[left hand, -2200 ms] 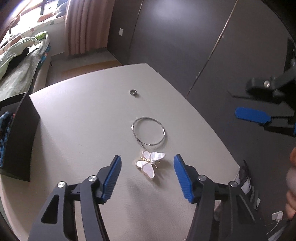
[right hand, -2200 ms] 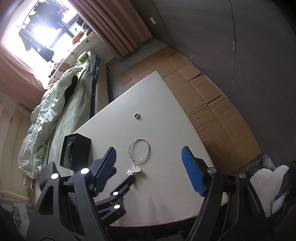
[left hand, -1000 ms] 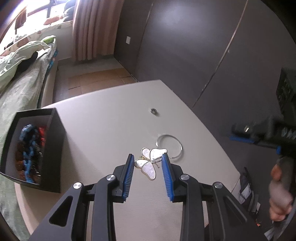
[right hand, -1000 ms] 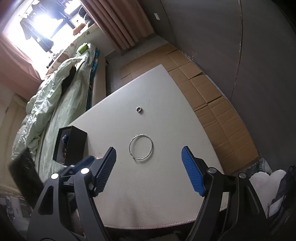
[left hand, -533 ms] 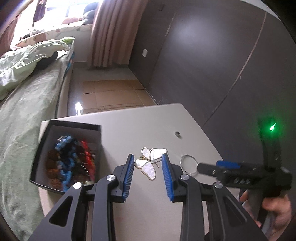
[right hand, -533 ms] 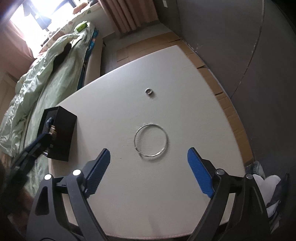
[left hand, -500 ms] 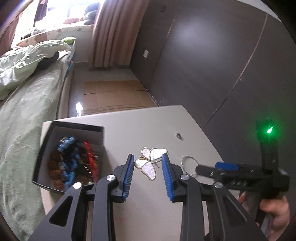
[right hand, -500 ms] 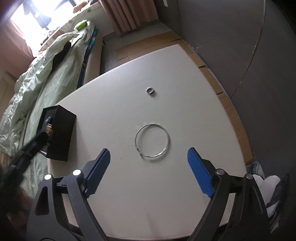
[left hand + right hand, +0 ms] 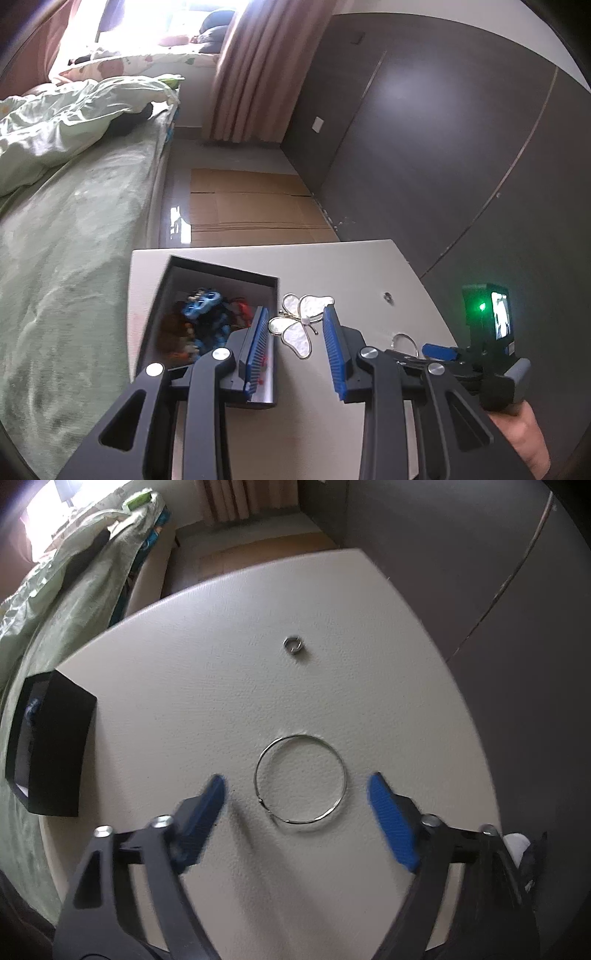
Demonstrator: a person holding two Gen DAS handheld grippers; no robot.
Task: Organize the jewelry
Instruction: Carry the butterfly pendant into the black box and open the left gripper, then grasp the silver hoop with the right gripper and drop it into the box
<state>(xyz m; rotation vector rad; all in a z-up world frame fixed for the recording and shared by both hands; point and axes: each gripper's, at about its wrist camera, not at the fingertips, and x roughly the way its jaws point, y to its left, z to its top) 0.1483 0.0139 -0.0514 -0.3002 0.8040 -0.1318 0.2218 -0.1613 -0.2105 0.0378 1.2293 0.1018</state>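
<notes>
My left gripper [image 9: 295,316] is shut on a white butterfly brooch [image 9: 297,328], held in the air by the right wall of the open black box [image 9: 221,271], which holds blue and red beads [image 9: 205,317]. My right gripper [image 9: 296,780] points steeply down at the white table [image 9: 184,664]. Its jaws are closing, with a thin silver bangle [image 9: 301,736] lying on the table between the fingertips, untouched by the pads. A small silver ring [image 9: 292,643] lies farther back. The box [image 9: 55,746] stands at the table's left edge.
A bed with a green duvet [image 9: 74,221] runs along the table's left side. Flattened cardboard [image 9: 251,206] covers the floor beyond the table. Dark wardrobe panels [image 9: 443,147] stand to the right. A hand [image 9: 524,439] grips the right tool's handle.
My left gripper has carried the brooch up and leftward from the bangle to the box's side. My right gripper has come down closer over the bangle.
</notes>
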